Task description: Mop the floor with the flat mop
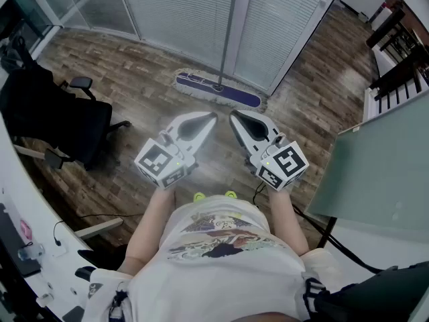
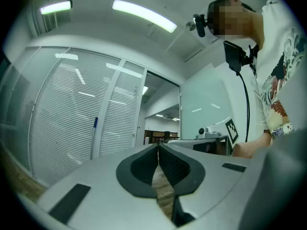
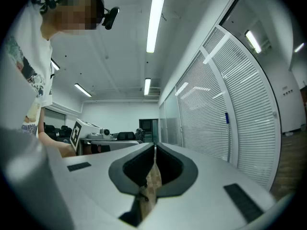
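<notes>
A flat mop lies on the wooden floor ahead of me, its purple head [image 1: 218, 90] with a pale fringe resting near the blind-covered glass wall. Its thin grey handle [image 1: 228, 29] stands up against that wall. My left gripper [image 1: 210, 118] is shut and empty, held level in front of my body, short of the mop head. My right gripper [image 1: 234, 117] is shut and empty too, close beside the left. In the left gripper view the jaws [image 2: 158, 146] meet at the tips with only floor showing behind; the right gripper view shows its jaws [image 3: 154, 148] meeting the same way.
A black office chair [image 1: 50, 116] stands at the left on the floor. A white desk edge [image 1: 27, 200] with cables runs along the lower left. At the right are a greenish glass panel [image 1: 375, 166] and dark furniture [image 1: 399, 52]. A black cable trails on the floor near my feet.
</notes>
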A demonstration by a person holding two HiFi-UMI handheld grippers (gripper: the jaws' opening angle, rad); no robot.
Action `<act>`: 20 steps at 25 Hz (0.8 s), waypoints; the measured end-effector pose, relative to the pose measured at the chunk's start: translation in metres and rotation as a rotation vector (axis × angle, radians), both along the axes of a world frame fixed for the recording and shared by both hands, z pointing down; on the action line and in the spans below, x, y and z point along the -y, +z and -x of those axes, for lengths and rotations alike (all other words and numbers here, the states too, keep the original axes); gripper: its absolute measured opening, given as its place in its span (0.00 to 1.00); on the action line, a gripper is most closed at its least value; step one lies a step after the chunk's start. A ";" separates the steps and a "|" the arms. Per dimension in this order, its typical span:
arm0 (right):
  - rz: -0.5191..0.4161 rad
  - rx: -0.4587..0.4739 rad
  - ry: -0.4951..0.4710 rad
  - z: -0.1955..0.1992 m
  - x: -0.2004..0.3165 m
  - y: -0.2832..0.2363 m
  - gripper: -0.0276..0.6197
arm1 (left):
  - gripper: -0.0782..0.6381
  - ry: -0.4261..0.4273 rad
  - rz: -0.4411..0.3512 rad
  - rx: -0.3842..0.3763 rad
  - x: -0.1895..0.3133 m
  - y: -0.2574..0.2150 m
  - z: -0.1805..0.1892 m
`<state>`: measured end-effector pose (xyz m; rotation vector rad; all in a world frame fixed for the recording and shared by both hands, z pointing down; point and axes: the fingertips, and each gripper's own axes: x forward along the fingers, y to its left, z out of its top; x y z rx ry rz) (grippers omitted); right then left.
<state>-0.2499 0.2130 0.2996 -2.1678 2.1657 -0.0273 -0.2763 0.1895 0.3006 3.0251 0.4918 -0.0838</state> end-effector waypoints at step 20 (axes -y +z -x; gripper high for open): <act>-0.013 0.012 0.021 -0.001 0.012 -0.009 0.09 | 0.12 -0.015 -0.023 -0.018 0.012 -0.008 -0.002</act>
